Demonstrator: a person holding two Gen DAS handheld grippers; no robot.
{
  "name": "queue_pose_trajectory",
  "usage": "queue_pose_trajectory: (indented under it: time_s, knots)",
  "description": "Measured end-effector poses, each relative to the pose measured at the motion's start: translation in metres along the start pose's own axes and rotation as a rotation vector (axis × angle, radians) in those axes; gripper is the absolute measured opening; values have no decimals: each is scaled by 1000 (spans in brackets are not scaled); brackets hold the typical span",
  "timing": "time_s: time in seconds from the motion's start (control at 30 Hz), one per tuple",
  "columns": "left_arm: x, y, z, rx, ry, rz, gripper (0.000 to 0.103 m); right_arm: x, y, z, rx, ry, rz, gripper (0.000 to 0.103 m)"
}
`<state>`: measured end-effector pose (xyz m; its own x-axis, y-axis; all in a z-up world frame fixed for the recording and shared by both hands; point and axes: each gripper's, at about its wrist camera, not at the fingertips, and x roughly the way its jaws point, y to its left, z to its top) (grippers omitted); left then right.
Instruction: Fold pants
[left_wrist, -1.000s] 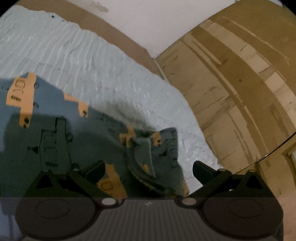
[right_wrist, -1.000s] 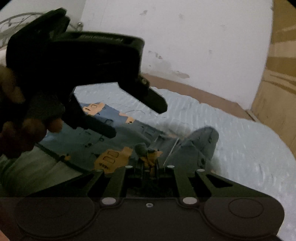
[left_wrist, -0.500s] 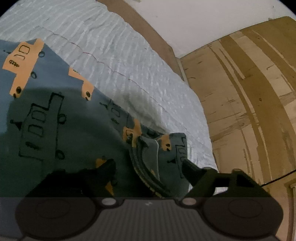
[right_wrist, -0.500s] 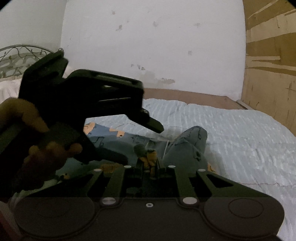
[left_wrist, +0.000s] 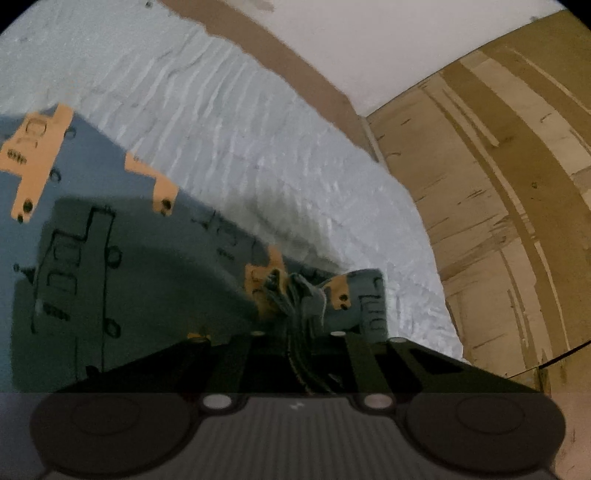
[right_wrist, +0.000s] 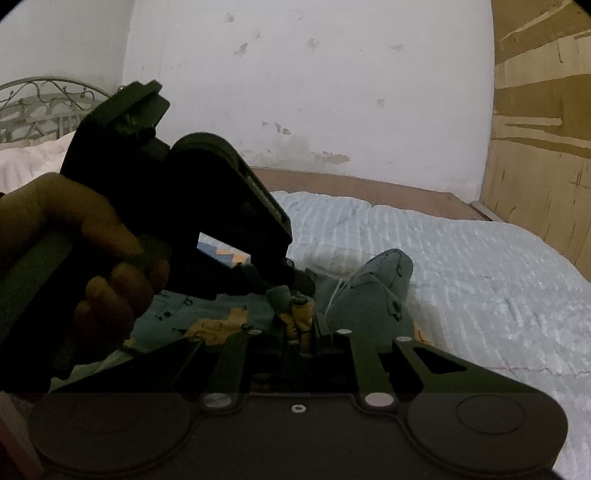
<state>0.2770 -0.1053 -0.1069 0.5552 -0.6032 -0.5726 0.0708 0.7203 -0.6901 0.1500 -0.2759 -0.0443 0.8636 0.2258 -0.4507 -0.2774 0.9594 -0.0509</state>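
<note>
Blue-grey pants (left_wrist: 140, 266) printed with orange vehicles lie on a pale blue quilted bed cover (left_wrist: 229, 122). My left gripper (left_wrist: 295, 328) is shut on a bunched edge of the pants, with fabric squeezed between its fingers. In the right wrist view the pants (right_wrist: 373, 291) rise in a raised fold. My right gripper (right_wrist: 301, 328) is shut on the pants fabric just beside it. The left gripper (right_wrist: 295, 277), held by a hand (right_wrist: 92, 258), pinches the pants a little beyond and left of the right one.
A wooden panel wall (left_wrist: 498, 206) stands to the right of the bed. A brown bed frame edge (right_wrist: 369, 188) runs under a white wall (right_wrist: 314, 92). A metal headboard (right_wrist: 44, 107) and white bedding sit at the far left.
My left gripper has shut on the bunched pants edge; it was open around it before. The right gripper has stayed shut on the fabric, and the view has tilted slightly.
</note>
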Motion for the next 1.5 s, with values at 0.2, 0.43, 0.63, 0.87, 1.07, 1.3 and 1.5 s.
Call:
queue_pose_trajectory:
  time_s: [0.2,0.43,0.63,0.87,1.07,1.3,1.5]
  knots:
    - [-16,-7,3,46,-40,6,10,-3,5,7,3,-22,5,16]
    - [-45,-13,11,112,-92,35,9,-8,19,18,-5,-46,42,16]
    - [-77,-11,18,169,-136,77,9,-8,39,28,-29,-57,98,16]
    - [-114,2,22,189,-179,165,9,-5,67,35,-63,-43,189,16]
    - [-139,1,25,264,-179,278,9,-2,89,41,-84,-36,263,16]
    - [-135,7,26,291,-149,391,10,15,105,37,-104,27,293,16]
    - [-125,7,24,306,-106,472,16,20,109,31,-106,67,294,16]
